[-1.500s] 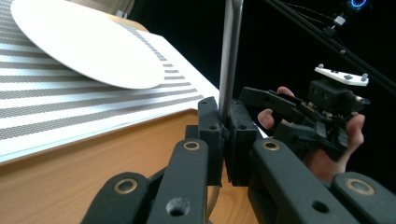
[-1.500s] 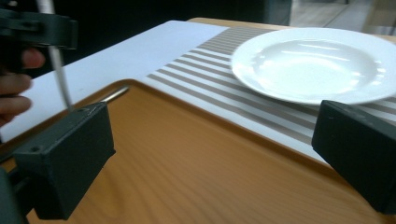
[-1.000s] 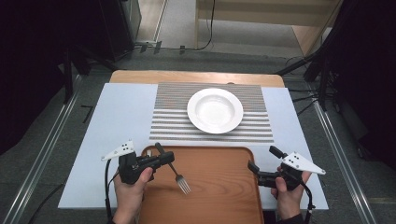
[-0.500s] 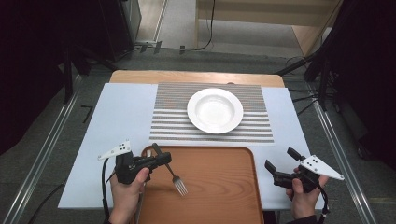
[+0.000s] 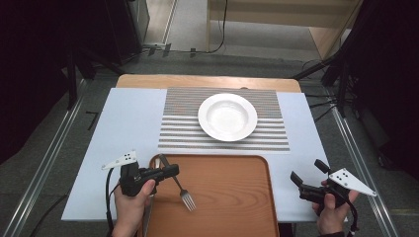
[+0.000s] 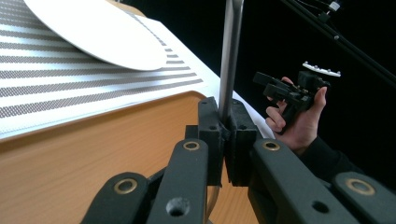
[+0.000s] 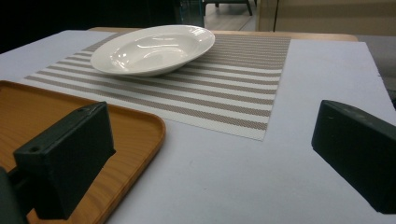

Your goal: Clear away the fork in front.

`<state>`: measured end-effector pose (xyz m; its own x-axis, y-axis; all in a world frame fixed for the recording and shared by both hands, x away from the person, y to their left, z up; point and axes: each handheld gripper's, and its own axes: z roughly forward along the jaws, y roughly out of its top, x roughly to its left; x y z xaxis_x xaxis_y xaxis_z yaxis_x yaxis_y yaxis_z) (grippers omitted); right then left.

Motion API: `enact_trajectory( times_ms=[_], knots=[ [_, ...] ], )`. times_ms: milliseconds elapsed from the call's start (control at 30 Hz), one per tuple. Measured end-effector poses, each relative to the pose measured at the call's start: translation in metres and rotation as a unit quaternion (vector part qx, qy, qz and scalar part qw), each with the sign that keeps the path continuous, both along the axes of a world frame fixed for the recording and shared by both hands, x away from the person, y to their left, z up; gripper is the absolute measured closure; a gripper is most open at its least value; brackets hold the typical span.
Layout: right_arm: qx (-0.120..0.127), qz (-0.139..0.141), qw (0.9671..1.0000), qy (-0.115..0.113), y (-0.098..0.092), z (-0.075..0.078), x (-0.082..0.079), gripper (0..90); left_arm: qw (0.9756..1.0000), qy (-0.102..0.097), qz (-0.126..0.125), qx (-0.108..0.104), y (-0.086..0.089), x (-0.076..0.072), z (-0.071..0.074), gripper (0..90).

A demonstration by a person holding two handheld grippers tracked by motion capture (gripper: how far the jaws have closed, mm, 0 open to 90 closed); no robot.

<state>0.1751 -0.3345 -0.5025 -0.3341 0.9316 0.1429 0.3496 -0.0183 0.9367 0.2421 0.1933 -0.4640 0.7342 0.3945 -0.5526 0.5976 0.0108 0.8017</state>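
Left tool (image 6: pixel 223 140) clamps fork (image 6: pixel 230 60); tines (image 5: pixel 188 200) overhead.

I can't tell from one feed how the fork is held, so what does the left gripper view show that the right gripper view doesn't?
Left gripper view: the left gripper shut on the fork handle, pads clamping it, and farther off the other hand holding the right gripper.
Right gripper view: the right gripper with its jaws wide apart and nothing between them, above the pale blue table cover.
Both: the white plate on the striped placemat, and the wooden tray.
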Motion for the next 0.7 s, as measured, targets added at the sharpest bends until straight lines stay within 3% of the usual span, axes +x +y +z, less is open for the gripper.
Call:
enact_trajectory(
  times_ms=[367,700],
  knots=[
    [0.001,-0.015,0.9999,0.003,-0.013,-0.004,-0.007,0.0,0.9998,0.014,-0.016,0.004,0.004,-0.001,-0.002,86.2],
    [0.004,-0.016,0.9999,0.003,-0.017,-0.005,-0.005,0.0,0.9981,0.048,-0.031,0.022,0.003,0.001,-0.009,86.1]
  ],
)
